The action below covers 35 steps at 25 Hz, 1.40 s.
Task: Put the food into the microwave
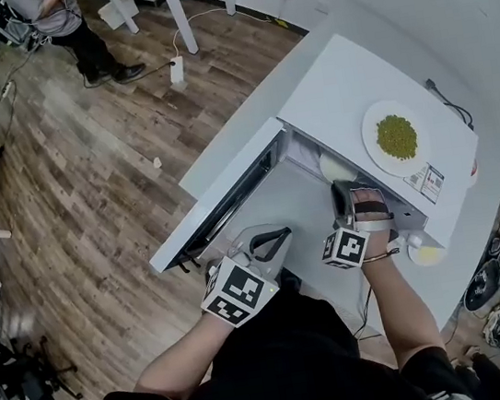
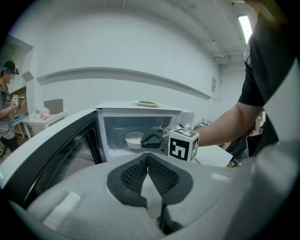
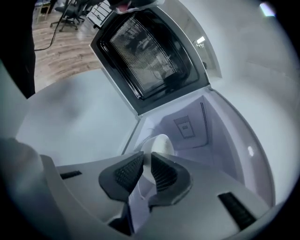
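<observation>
Left tongs (image 2: 148, 158), pressed together and empty, idle while right tongs (image 3: 145, 164) pinch the bowl (image 3: 161, 143) rim inside the microwave (image 1: 354, 86); so thin a grip could let it tip.

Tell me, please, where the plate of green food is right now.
The plate of green food sits on top of the open microwave, right of centre in the head view.

Bowl (image 1: 332, 166) half behind the right claw (image 1: 342, 190), its contents out of sight.
</observation>
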Motion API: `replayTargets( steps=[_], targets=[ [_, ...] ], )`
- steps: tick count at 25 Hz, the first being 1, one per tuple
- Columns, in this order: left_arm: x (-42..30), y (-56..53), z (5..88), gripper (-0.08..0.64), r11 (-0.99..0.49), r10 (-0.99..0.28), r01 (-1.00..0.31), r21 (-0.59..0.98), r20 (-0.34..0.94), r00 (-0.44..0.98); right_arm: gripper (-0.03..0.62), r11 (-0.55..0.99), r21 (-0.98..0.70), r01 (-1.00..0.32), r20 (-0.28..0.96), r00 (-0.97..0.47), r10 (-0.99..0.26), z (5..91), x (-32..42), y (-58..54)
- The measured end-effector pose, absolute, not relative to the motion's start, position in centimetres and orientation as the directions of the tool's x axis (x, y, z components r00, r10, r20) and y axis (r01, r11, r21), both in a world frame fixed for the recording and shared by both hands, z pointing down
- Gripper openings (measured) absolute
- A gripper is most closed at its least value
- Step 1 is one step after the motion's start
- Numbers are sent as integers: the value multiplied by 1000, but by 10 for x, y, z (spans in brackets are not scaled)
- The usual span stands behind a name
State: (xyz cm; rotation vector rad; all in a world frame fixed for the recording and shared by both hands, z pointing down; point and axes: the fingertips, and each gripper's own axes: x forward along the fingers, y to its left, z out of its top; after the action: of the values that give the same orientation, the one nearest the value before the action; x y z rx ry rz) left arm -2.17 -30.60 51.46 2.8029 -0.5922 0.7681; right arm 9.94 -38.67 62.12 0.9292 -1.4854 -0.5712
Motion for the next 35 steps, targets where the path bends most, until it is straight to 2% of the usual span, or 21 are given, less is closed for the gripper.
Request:
replayTargets(
  steps=[17,21,26,35],
  targets=[
    [-25,-333,506,8,-887,-365,-458,63,512,778,66,535,779,-328,599,138,-788,632,133,-446],
    [-30,-328,497,9,-887,-375,-459,52,498,782,96,466,821,-330,527,123,-841,617,128,-445],
    [-44,-316,485,8,-888,-383,-458,49,475,793,107,407,815,-413,477,79,-875,588,108,-411],
    [-64,-264,497,8,-921,-284,-371,118,448,848,90,443,710,-547,504,-43,-862,534,42,-301]
  ],
)
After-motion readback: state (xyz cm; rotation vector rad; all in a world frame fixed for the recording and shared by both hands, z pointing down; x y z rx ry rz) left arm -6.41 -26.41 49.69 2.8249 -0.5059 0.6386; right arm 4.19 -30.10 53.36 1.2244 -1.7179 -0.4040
